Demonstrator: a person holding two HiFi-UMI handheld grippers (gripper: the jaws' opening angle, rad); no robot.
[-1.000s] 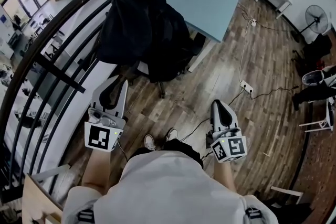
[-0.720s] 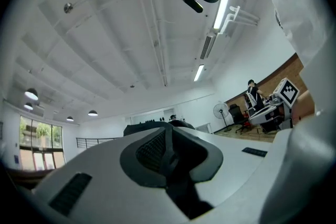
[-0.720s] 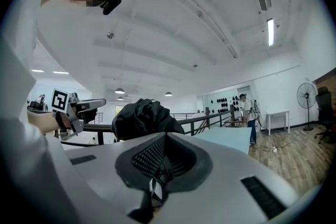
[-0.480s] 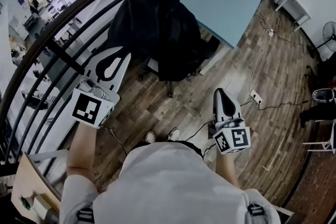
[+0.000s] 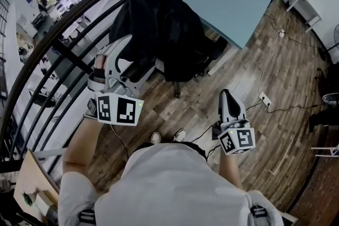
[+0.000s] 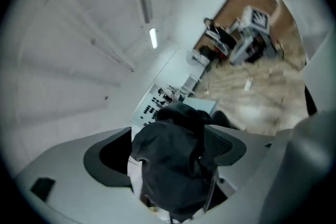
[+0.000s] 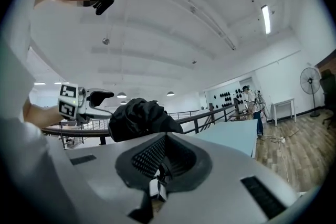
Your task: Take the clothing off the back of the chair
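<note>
Stage: approach; black fabric clothing (image 5: 151,18) draped on black office chair (image 5: 145,68), upper centre; left claw (image 5: 116,58) opening, empty; right claw (image 5: 226,97) closed. Next: clamp fabric.

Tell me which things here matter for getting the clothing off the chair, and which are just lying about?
Part of the job: dark clothing, chair, left tool (jaws opening, clothing ahead but not gripped), right tool.
Just lying about: blue table, black railing, power strip on the floor.

bright ceiling-strip light — fisheye-warped edges, left gripper view motion-blurred.
</note>
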